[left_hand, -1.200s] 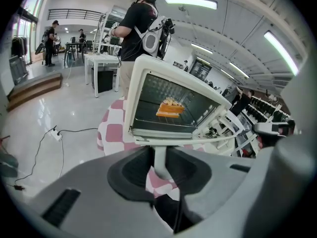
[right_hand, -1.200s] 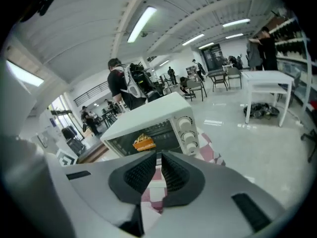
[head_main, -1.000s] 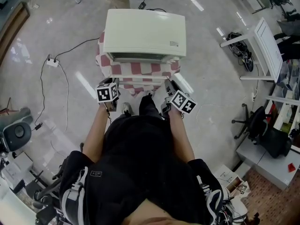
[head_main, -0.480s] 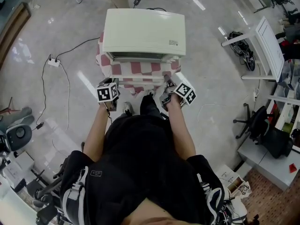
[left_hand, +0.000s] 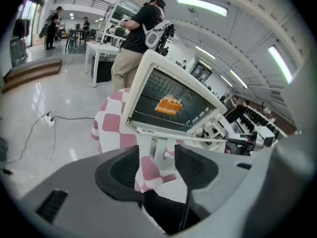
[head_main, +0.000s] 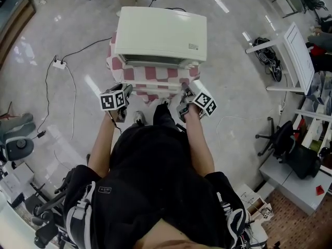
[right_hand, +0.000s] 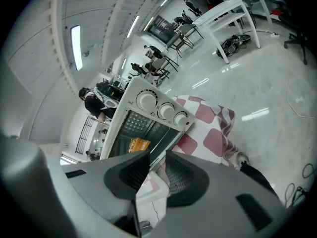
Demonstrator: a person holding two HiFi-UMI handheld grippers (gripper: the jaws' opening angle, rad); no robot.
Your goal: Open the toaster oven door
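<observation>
The left gripper (head_main: 126,89) has shifted slightly to the person's left. The right gripper (head_main: 185,94) has moved up to the oven front and stays there. The toaster oven (head_main: 160,32) stands on a bench draped in a red-and-white checked cloth (head_main: 155,75), its glass door (left_hand: 166,105) not swung down, with an orange item (left_hand: 168,104) visible behind it. Left jaws are opening, wide apart, with nothing gripped. Right jaws are closing, with the white door handle (right_hand: 159,158) between them and a gap visible.
</observation>
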